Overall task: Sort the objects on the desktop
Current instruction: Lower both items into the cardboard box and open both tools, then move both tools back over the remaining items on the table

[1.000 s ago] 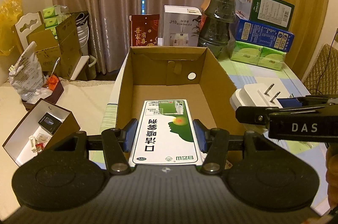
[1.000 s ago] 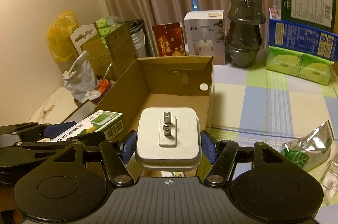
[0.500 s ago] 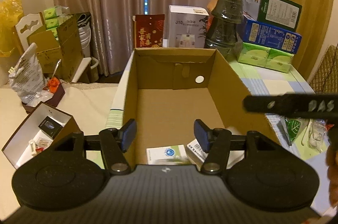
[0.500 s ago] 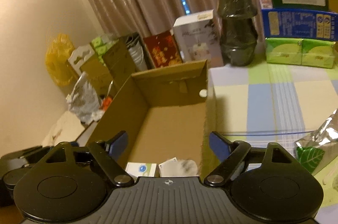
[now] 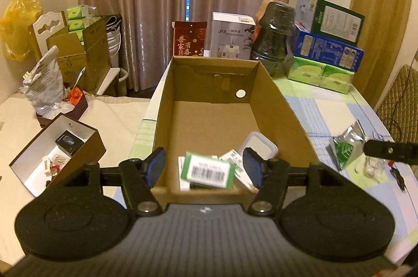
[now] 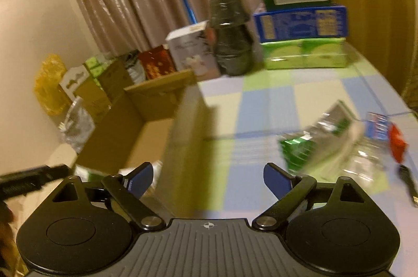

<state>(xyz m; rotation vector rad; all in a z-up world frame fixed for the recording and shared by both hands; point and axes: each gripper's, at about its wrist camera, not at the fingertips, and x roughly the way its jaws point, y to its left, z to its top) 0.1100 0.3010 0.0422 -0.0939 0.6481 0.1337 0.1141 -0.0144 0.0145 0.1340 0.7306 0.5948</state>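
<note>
**Desk editor:** What sits in the cardboard box (image 5: 284, 104), and why there?

**Photographer:** A green-and-white carton (image 5: 207, 170), barcode up, lies at the near end of the box floor, at about 6 o'clock in the left wrist view. A white plug adapter (image 5: 258, 146) lies just beyond it, toward 5 o'clock, close to the right wall. A few other small cartons lie under and beside them. The box reads as the sorting bin, and its far half is bare.

**Desk editor:** And the grippers?

**Photographer:** The left gripper (image 5: 205, 167) hangs over the box's near wall, its jaws opening and moderately apart. The carton shows between the pads but lies down on the box floor, touching neither. The right gripper (image 6: 207, 176) is out over the checked tablecloth (image 6: 261, 99), jaws opening and already wide, with only cloth showing between them. Its view is smeared with motion.

**Desk editor:** Why would the right one point that way?

**Photographer:** My reading is that it is bound for the loose items at its 3 o'clock: a crinkled green foil packet (image 6: 316, 138), some clear wrapping and a small red piece (image 6: 397, 143) beside it. Wide jaws would suit the bulky packet.

**Desk editor:** Any risk?

**Photographer:** Foil crumples and slips, so a grip across its middle looks safest.
</note>
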